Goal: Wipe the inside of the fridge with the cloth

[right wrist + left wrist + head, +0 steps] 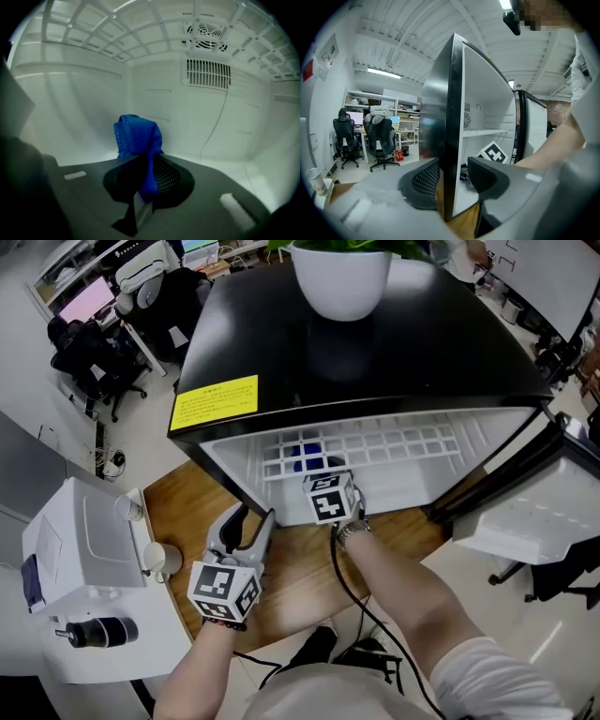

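Note:
The black fridge stands open with a white inside. Under its wire shelf my right gripper reaches in, its marker cube at the opening. It is shut on the blue cloth, which bunches up above the pads in front of the back wall; the cloth also shows through the shelf. My left gripper waits outside at the fridge's lower left corner. In the left gripper view this gripper is open, with the front edge of the fridge's left wall between its jaws.
The fridge door hangs open at the right. A white plant pot sits on the fridge top. The fridge rests on a wooden board. A white machine and a paper cup stand at the left.

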The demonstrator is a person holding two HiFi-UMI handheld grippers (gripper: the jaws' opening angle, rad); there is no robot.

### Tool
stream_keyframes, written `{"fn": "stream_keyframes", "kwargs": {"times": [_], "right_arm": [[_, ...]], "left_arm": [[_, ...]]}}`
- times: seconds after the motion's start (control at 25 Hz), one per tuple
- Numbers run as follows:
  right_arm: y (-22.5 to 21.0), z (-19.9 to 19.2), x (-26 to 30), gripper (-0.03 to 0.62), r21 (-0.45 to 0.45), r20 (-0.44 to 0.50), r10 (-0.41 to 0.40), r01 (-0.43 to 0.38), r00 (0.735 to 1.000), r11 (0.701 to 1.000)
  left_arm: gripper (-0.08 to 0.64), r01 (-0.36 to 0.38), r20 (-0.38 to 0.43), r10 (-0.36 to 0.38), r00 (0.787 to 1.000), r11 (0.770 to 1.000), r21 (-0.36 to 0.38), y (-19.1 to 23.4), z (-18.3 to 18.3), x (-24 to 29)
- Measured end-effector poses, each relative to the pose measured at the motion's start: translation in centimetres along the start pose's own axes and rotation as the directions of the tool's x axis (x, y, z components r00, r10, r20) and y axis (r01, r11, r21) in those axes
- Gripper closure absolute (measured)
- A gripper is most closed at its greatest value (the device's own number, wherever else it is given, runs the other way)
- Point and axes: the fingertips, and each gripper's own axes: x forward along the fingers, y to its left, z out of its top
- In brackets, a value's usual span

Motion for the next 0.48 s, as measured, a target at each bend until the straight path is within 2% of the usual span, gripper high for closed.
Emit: {"fn": "stream_keyframes", "kwargs": {"times": [0.48], "right_arm": [[-5.3, -1.4, -1.8, 0.554, 0.032, -0.023, -0.080, 0.081, 0.996, 0.996]], "left_arm": [[0.371, -0.028, -0.004, 0.028, 1.000, 1.000, -0.001, 0.1, 0.0, 0.1]]}}
